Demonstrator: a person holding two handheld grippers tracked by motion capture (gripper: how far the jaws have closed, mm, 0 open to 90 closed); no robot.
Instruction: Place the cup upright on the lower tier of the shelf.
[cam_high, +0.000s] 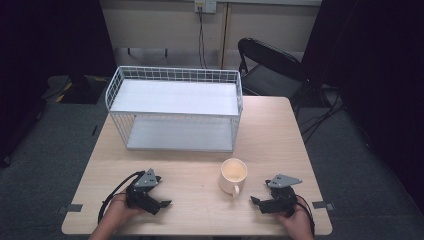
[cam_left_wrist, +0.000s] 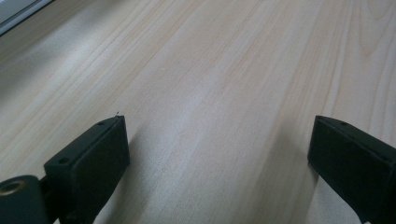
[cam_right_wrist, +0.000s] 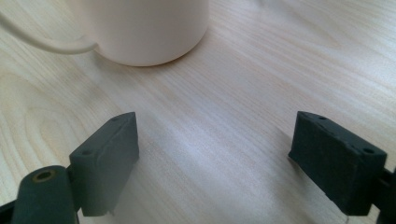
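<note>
- Your right gripper (cam_high: 261, 202) sits low over the table with its jaws spread wide and empty; your left gripper (cam_high: 159, 202) is the same, well apart from the mug.
- The cream mug (cam_high: 233, 175) stands upright near the front edge, just beside your right gripper, handle toward you.
- It looks stiff, glazed, probably slippery and breakable; take it across the body or by the handle (cam_right_wrist: 51, 43).
- The pale wooden table (cam_high: 280, 135) is flat and bare around it.
- A white wire shelf (cam_high: 175, 107) stands behind; a black chair (cam_high: 270, 65) beyond.

mug (cam_high: 233, 175) just ahead of right claw (cam_right_wrist: 215, 154) | left table (cam_left_wrist: 210, 84) probably open
</note>
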